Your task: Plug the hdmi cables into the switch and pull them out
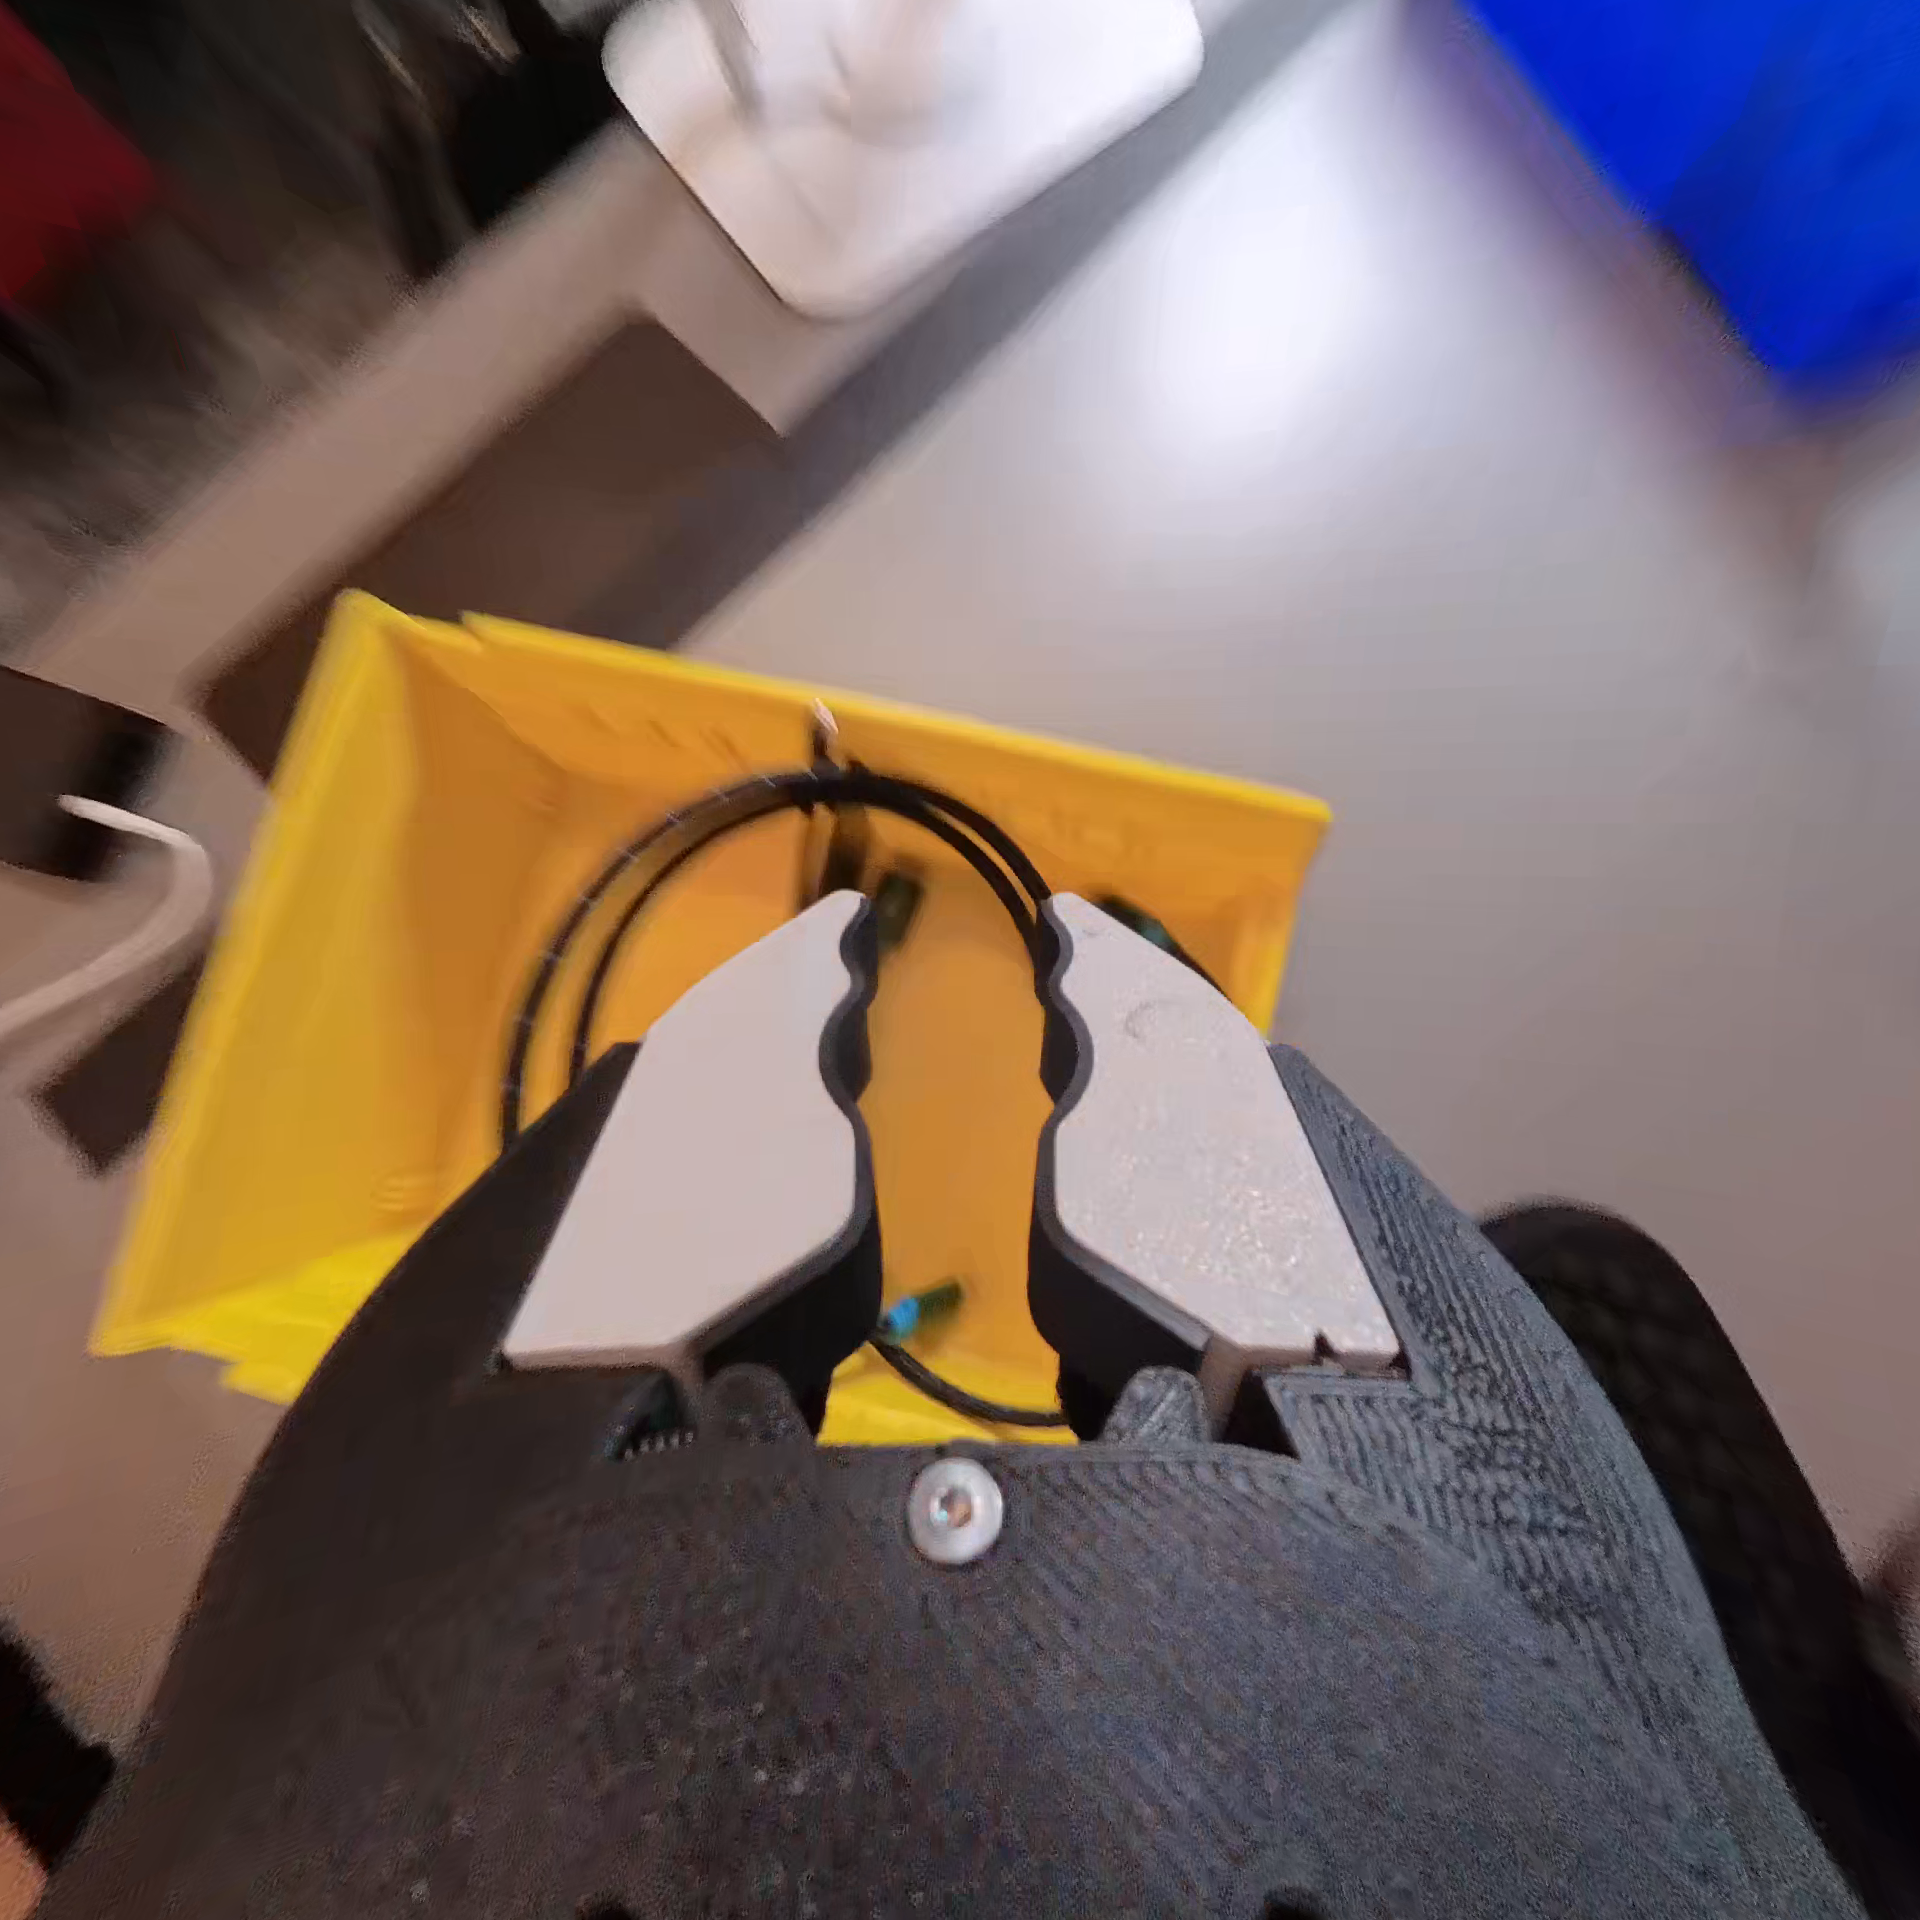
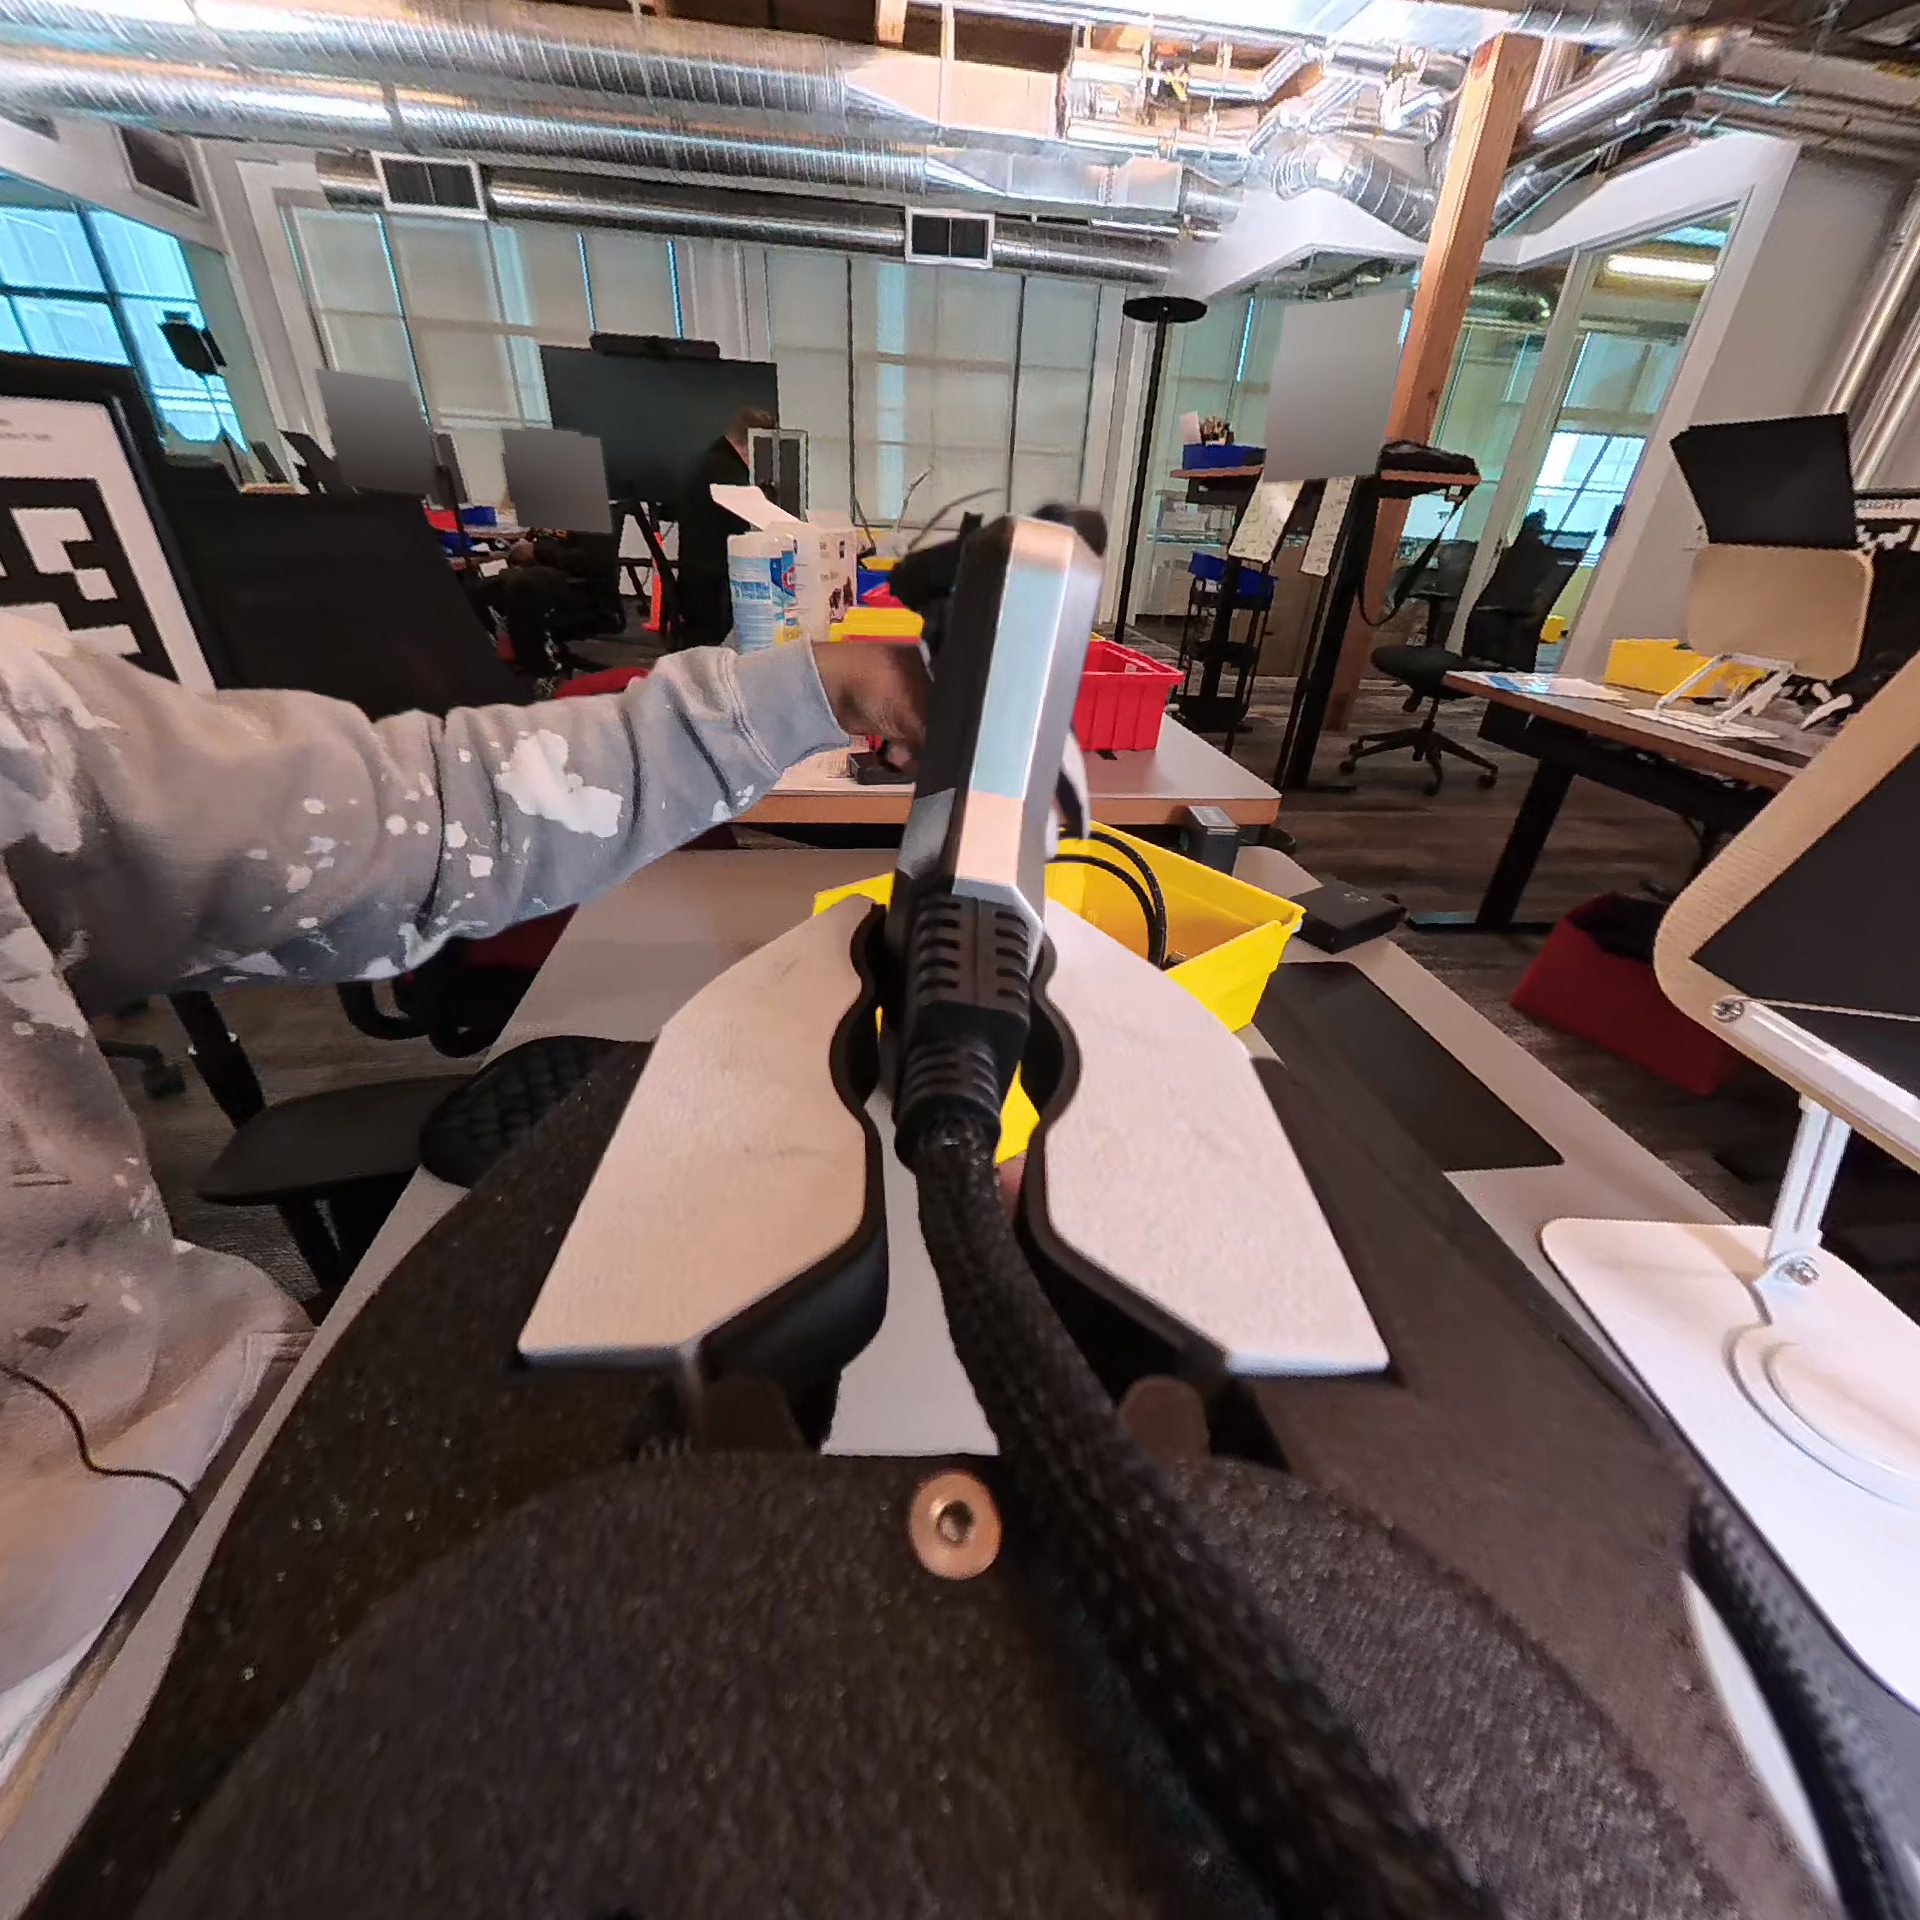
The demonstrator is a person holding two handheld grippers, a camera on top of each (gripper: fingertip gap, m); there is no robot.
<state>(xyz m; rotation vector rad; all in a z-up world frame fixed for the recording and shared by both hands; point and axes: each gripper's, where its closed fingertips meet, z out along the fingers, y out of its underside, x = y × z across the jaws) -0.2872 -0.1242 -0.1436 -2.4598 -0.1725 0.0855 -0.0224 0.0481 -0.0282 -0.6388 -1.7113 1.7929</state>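
Note:
My right gripper (image 2: 961,935) is shut on a black HDMI plug (image 2: 961,997) whose braided cable (image 2: 1039,1299) runs back over the gripper body. The plug sits in a silver and black switch (image 2: 1023,707) that stands up from the jaws, off the table. My left gripper (image 1: 954,914) is open and empty, pointing down into a yellow bin (image 1: 343,987) that holds a thin coiled black cable (image 1: 582,914) with small connectors (image 1: 920,1304). In the right wrist view a grey-sleeved arm (image 2: 416,821) reaches over that bin (image 2: 1236,935), its hand behind the switch.
A tablet on a white stand (image 2: 1714,1351) is at the right. A flat black pad (image 2: 1382,1049) and a small black box (image 2: 1351,914) lie by the bin. A red bin (image 2: 1127,691) stands on the table behind. A blue bin (image 1: 1745,156) shows at top right.

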